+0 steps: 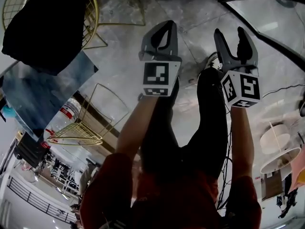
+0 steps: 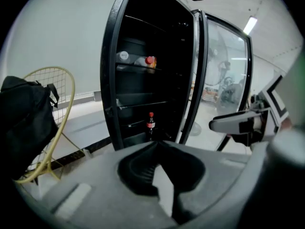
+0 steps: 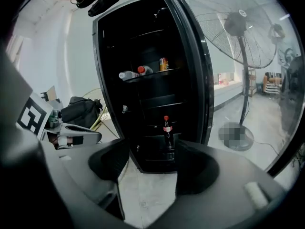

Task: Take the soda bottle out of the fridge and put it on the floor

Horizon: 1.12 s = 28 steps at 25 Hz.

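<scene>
floor (image 3: 147, 192): pale glossy tile | fridge (image 3: 143, 80): black, door swung wide, soda bottle (image 3: 167, 128) upright on a low shelf | left tongs (image 1: 168, 25) pressed together, right tongs (image 1: 229, 34) spread, both empty

1 soda bottle (image 3: 166, 130) stands upright low down inside the fridge (image 3: 102, 80), a little right of the middle and close to the open front. It is slim and full of dark cola, with a red cap and a red label high on its body. The fridge is tall and black, dark inside, and its glass door (image 3: 190, 56) is swung wide open on the right. The floor (image 3: 147, 194) in front of it is pale grey, smooth and faintly mottled.
</scene>
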{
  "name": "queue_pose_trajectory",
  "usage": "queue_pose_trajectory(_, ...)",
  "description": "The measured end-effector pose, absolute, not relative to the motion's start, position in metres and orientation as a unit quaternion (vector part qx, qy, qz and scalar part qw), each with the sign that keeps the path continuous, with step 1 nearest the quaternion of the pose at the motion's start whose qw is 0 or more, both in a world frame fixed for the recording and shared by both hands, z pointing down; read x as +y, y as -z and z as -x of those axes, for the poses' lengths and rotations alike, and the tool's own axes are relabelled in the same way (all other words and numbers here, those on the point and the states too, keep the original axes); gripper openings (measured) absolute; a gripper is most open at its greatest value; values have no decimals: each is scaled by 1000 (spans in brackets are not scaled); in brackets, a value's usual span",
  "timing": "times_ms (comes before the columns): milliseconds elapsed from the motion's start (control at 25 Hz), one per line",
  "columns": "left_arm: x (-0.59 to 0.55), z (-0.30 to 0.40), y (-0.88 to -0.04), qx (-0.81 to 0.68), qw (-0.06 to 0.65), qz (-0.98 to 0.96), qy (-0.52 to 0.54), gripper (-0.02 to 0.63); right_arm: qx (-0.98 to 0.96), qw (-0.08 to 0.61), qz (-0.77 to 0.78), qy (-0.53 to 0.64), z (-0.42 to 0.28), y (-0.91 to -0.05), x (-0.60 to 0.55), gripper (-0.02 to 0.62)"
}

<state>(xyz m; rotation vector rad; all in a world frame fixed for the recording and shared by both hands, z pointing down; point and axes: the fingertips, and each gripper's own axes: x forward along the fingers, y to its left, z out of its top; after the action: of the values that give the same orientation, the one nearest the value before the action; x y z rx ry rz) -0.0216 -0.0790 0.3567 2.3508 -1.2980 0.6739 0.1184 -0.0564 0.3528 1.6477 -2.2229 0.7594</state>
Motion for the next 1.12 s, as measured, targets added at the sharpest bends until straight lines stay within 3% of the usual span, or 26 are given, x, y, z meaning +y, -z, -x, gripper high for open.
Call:
queue_pose_trajectory(600, -113, 17, -510, -390, 120, -882, -237, 0, -795, 117, -562, -196, -112, -488, -110, 278)
queue_pose_trajectory(1120, -149, 20, -591, -391, 66, -898, -189, 0, -830, 90, -539, -113, -96, -565, -146, 278)
